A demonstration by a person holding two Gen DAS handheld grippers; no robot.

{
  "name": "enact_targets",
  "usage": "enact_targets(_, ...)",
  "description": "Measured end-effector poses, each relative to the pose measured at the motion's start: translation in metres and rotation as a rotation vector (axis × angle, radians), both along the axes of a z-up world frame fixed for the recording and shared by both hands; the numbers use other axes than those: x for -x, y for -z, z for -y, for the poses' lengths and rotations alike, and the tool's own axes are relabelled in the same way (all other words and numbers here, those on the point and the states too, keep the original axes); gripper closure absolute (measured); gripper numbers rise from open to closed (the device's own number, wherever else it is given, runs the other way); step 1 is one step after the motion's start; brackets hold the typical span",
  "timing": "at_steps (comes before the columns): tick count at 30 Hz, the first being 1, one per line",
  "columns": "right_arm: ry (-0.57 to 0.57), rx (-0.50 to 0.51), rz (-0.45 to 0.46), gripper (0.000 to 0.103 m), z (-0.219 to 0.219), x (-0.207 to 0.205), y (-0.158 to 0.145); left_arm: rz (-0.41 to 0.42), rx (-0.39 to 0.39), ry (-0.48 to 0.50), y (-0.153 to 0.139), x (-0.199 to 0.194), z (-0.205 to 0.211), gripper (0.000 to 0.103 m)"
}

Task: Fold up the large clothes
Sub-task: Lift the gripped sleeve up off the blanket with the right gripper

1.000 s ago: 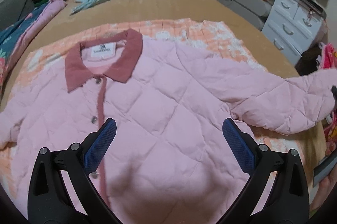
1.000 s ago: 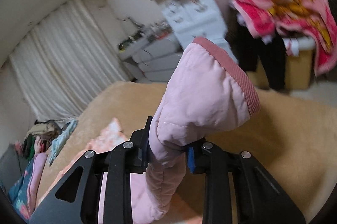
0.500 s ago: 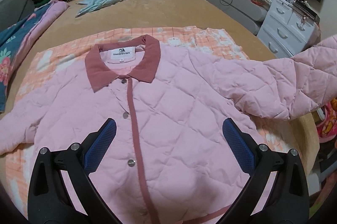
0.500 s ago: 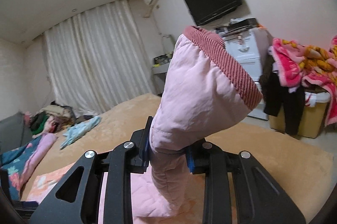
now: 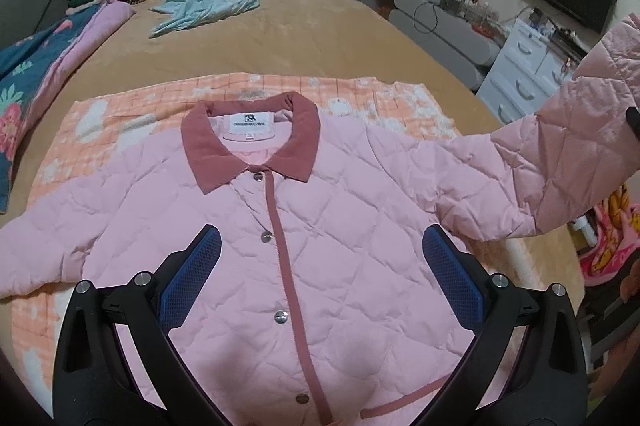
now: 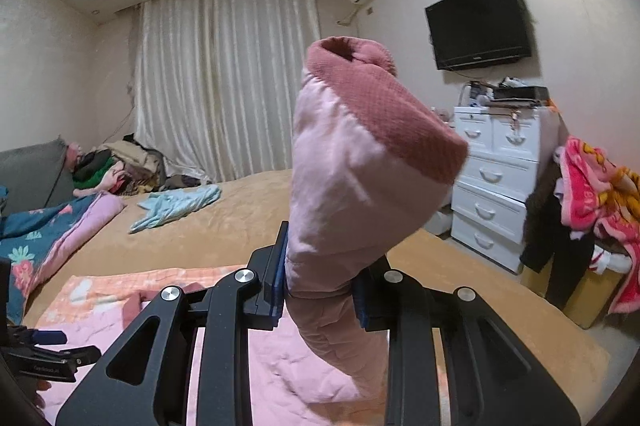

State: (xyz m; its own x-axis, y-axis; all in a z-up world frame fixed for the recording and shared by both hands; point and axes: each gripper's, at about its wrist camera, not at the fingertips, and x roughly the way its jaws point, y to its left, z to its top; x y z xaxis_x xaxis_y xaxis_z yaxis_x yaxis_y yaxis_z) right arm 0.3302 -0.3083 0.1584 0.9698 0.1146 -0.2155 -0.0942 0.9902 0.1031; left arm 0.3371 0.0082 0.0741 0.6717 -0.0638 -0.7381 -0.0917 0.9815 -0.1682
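One pink quilted jacket (image 5: 320, 246) spread face up on an orange checked blanket (image 5: 120, 113), buttoned, collar (image 5: 250, 141) toward the curtain end of the bed (image 5: 280, 37); far sleeve flat beside the body, near sleeve (image 5: 560, 161) raised off the blanket and out past the jacket's side.

Clamped narrow on that raised sleeve just below its ribbed cuff (image 6: 384, 113): right gripper (image 6: 320, 296), cuff standing upright above the pads. Hovering above the jacket's lower front, spread wide and holding nothing: left gripper (image 5: 320, 286).

Step in hand, by the look of it: first sleeve fold, hardly begun, body and hem not yet folded. Next move calls for carrying the cuff across toward the button placket (image 5: 280, 226) and laying the sleeve flat over the chest without dragging the shoulder; possibly a steadying press from the free gripper near the armhole.

Around the jacket: blanket margin beyond the collar and far sleeve; bare tan bed beyond that, open toward a light blue garment (image 5: 200, 9); bed edge close under the raised sleeve, white drawers (image 6: 496, 181) and a heap of pink towels (image 6: 592, 177) past it, so little room outward on that side.
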Motion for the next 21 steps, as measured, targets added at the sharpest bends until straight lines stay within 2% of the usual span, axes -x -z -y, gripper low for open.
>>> enact_targets(11, -0.079, 0.055, -0.006, 0.078, -0.066, 0.007, -0.026, 0.048, 0.053, -0.046, -0.026, 0.017, -0.049, 0.008)
enact_targets(21, -0.158, 0.065, -0.025, 0.078, -0.131, 0.013, -0.020, 0.064, 0.092, -0.074, -0.028, 0.034, -0.086, 0.008)
